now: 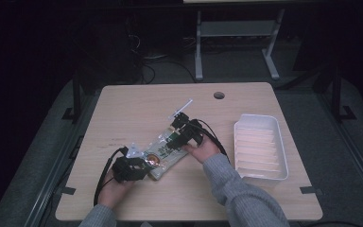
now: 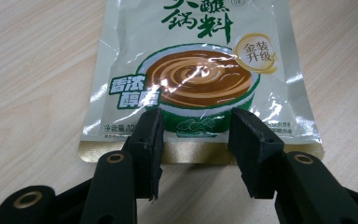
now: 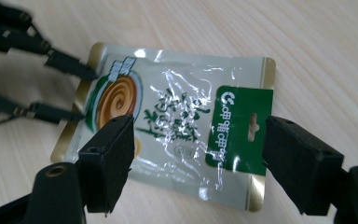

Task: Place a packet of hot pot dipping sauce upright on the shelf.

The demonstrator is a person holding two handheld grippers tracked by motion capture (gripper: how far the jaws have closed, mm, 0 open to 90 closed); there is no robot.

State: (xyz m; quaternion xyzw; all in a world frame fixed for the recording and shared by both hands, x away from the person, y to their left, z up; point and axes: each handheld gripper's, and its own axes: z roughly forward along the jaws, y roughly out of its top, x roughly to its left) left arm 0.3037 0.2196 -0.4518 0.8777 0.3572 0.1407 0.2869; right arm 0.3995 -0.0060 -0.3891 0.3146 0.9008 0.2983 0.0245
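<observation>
One white plastic tray [image 1: 261, 147] sits on the wooden table [image 1: 137, 104], well to the right of the sauce pouch [image 1: 166, 152]; its ribbed floor holds nothing that can be seen. The single pouch lies flat near the table's middle, slanting from lower left to upper right, and is sealed: a glossy pale-green packet printed with a bowl of swirled brown sauce, a gold band along its bottom edge and a dark green header with a hang slot at the other end. The left gripper [image 1: 139, 165] comes in low from the pouch's lower-left end, the hand behind it near the table's front edge; in the left gripper view its two black jaws [image 2: 196, 135] lie over the gold bottom band [image 2: 200, 151], narrowed but with a gap between them, and whether the pads press on the film cannot be told. The right gripper [image 1: 182, 137] reaches in over the pouch's upper-right end, held by a hand in a grey sleeve [image 1: 236, 189] that crosses from the tray's side. In the right gripper view its jaws stand spread wide [image 3: 198, 158], one on each side of the pouch [image 3: 177, 121] near the green header [image 3: 240, 128], not touching it. Two grippers, one pouch, one tray.
</observation>
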